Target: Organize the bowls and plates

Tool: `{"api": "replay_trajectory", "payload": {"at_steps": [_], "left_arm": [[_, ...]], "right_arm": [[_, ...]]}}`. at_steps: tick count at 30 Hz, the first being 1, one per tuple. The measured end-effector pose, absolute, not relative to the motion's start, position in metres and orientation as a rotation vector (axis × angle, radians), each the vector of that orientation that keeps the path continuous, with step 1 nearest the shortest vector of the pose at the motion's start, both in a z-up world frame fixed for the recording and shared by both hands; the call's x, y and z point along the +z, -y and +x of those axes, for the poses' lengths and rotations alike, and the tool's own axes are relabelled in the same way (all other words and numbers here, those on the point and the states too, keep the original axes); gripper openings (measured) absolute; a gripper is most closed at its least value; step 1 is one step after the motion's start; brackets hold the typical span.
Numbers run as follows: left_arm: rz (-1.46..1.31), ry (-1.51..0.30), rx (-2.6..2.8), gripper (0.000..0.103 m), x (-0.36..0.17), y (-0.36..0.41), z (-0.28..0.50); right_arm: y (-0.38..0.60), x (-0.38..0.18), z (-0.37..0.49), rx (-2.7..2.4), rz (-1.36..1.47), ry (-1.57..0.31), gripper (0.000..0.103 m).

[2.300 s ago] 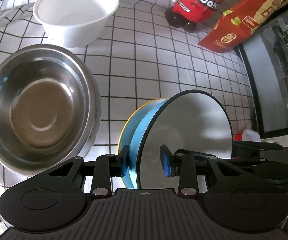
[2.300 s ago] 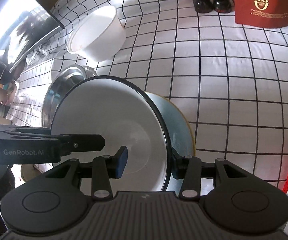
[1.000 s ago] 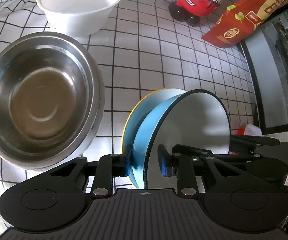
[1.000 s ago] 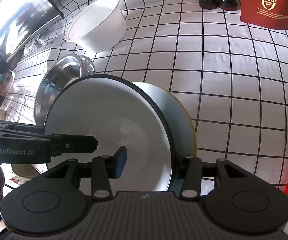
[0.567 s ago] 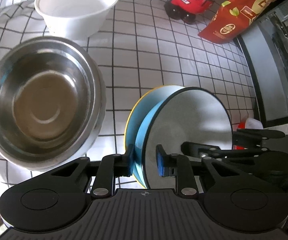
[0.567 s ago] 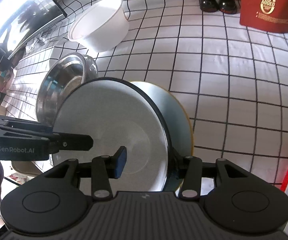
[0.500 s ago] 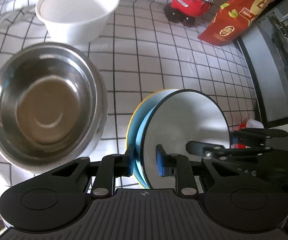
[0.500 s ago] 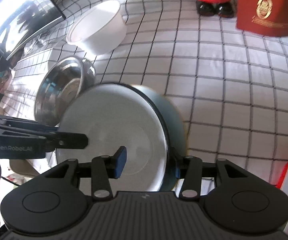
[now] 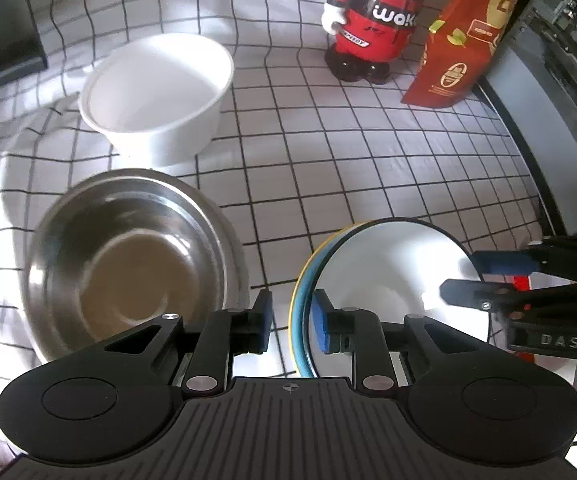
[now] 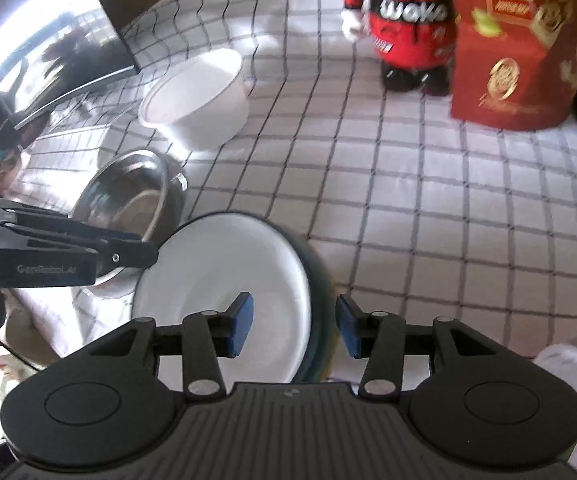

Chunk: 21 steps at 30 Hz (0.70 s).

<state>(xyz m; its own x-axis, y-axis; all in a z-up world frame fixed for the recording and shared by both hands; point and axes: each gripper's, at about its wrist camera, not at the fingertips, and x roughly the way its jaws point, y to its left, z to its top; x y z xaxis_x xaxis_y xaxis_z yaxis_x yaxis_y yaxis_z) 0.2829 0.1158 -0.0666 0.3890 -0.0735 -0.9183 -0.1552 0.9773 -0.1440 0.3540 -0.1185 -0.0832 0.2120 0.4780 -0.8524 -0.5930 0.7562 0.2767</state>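
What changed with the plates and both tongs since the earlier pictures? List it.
Both tongs opened: the left tongs and right tongs let go of the blue-rimmed white plate, whose rim now sits loose between their pads. The plate went from tilted to nearly flat on the yellow plate. The steel bowl and white bowl stayed put.

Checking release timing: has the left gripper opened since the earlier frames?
Yes. The left gripper was clamped on the blue plate's rim; now its fingers stand apart, clear of the rim, and the plate lies flatter on the checked cloth.
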Motion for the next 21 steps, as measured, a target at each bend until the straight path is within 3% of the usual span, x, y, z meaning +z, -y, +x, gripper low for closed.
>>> {"api": "replay_trajectory", "payload": {"at_steps": [3, 9, 14, 21], "left_arm": [[-0.23, -1.177, 0.044, 0.039, -0.077, -0.119, 0.286], [-0.261, -1.188, 0.025, 0.043, -0.09, -0.122, 0.294], [-0.332, -1.207, 0.005, 0.038, -0.101, -0.124, 0.302], [-0.431, -1.248, -0.028, 0.036, -0.115, -0.125, 0.306]], "right_arm": [[0.122, -0.087, 0.353, 0.699, -0.13, -1.114, 0.05], [0.129, -0.125, 0.355, 0.687, 0.017, -1.296, 0.05], [0.127, -0.15, 0.356, 0.728, 0.196, -1.432, 0.052], [0.126, -0.152, 0.354, 0.747, 0.19, -1.426, 0.052]]}}
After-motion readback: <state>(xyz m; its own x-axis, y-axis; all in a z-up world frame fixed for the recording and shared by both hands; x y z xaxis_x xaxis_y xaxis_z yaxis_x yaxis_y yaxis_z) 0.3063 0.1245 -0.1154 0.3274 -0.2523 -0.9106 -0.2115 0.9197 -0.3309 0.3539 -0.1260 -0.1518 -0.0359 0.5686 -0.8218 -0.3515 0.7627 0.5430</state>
